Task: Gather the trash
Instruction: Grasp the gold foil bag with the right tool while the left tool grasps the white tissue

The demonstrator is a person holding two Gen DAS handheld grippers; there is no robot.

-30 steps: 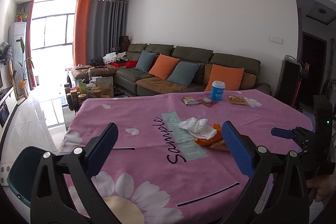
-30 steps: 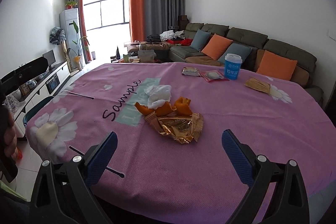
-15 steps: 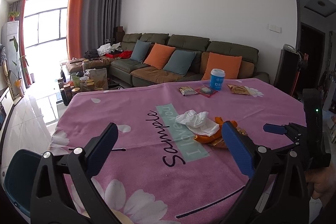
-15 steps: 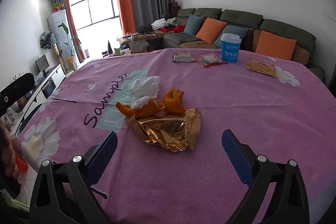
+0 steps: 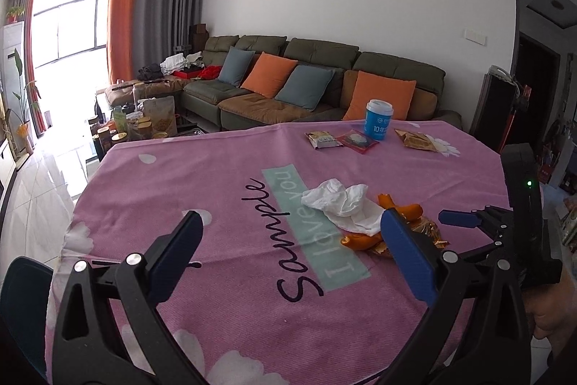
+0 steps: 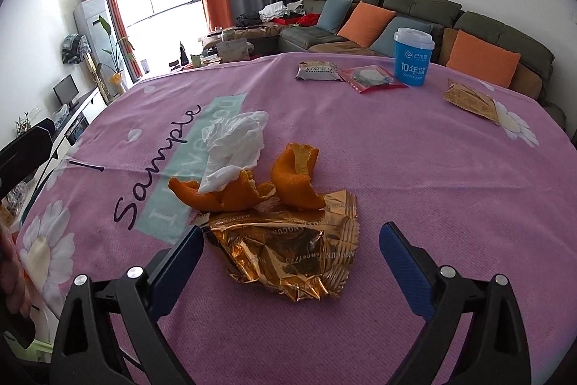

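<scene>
The right gripper [image 6: 291, 246] has closed in on the gold wrapper [image 6: 288, 251], jaws spread wide, nothing held. The wrapper lies on the pink tablecloth [image 6: 414, 168], touching orange peel [image 6: 294, 175] and tissue [image 6: 234, 141]. The left gripper [image 5: 290, 242] hangs open nearby.

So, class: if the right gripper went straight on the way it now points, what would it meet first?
Most likely the gold foil wrapper, which lies between the open fingers of the right gripper. The orange peel sits just beyond it. Depth is hard to judge.
</scene>
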